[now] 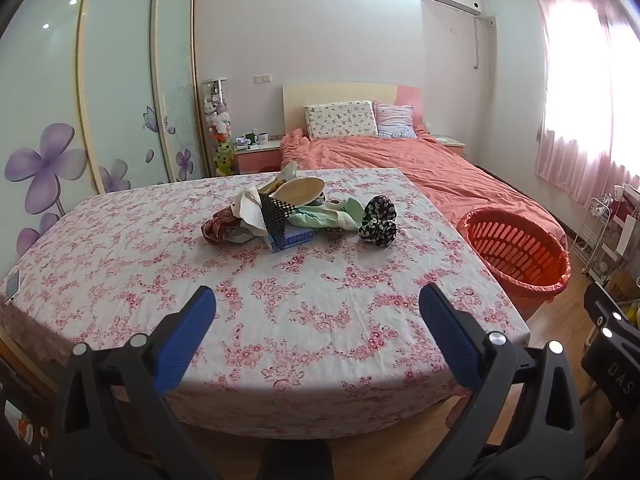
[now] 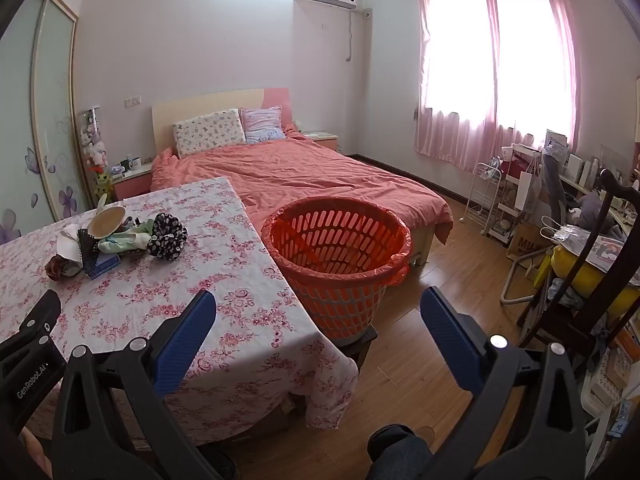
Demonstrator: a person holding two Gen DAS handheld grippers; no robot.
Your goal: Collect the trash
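Orange basket [image 2: 340, 256] upright beside table [image 2: 160, 300]; both tongs [image 1: 316, 312] [image 2: 316, 312] spread, empty.

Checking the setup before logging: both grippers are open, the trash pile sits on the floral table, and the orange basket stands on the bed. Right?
Not quite. The orange basket stands on a low stool on the floor beside the table, not on the bed; the right wrist view shows it. The pile and both open grippers are as stated.

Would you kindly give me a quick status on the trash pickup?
Left gripper open, empty. Right gripper open, empty. Trash pile untouched on table; orange basket beside it. Nothing in the way.
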